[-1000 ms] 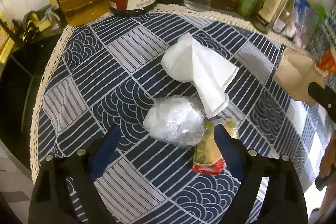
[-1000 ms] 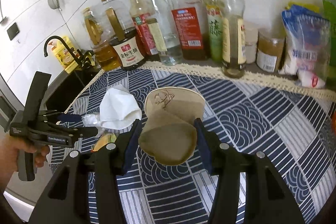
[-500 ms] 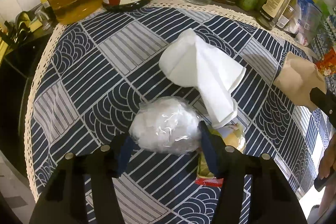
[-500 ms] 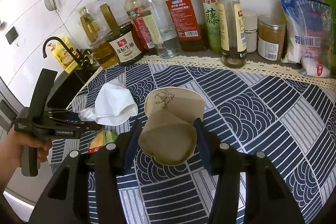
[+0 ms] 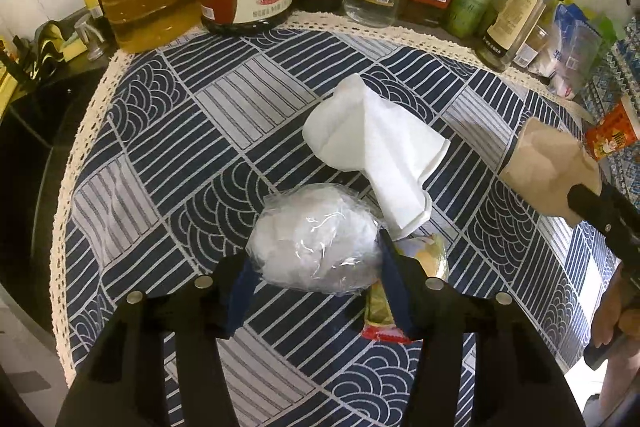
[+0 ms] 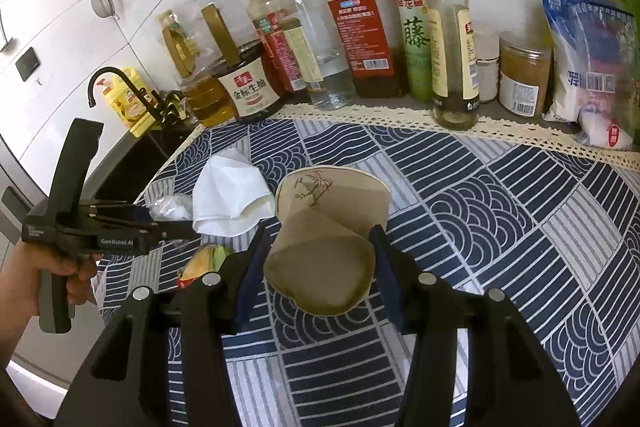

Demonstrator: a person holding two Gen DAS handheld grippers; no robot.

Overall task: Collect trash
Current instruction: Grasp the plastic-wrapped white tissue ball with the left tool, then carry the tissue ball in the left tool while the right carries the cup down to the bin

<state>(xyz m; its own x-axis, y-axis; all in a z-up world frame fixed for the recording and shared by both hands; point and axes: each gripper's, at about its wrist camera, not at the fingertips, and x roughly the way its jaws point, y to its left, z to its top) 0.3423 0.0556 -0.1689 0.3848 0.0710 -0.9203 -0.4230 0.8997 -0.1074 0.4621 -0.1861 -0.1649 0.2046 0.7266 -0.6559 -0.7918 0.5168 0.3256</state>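
Observation:
My left gripper (image 5: 316, 259) is shut on a crumpled clear plastic ball (image 5: 316, 239) that rests on the blue patterned tablecloth (image 5: 200, 155). A white paper napkin (image 5: 372, 147) lies just beyond it, and a yellow-green snack wrapper (image 5: 380, 303) with a red edge lies under the right finger. My right gripper (image 6: 318, 259) is shut on a squashed brown paper cup (image 6: 324, 243), held above the cloth. The cup also shows in the left wrist view (image 5: 548, 167). The left gripper (image 6: 160, 231), the napkin (image 6: 228, 195) and the wrapper (image 6: 204, 259) show in the right wrist view.
Several oil, sauce and vinegar bottles (image 6: 360, 39) line the back edge of the cloth. Jars and food bags (image 6: 588, 59) stand at the back right. A black sink and tap (image 6: 116, 87) lie to the left. A red packet (image 5: 612, 135) sits at far right.
My left gripper moved forward around the plastic ball and closed on it. The right gripper kept its hold on the paper cup and barely moved.

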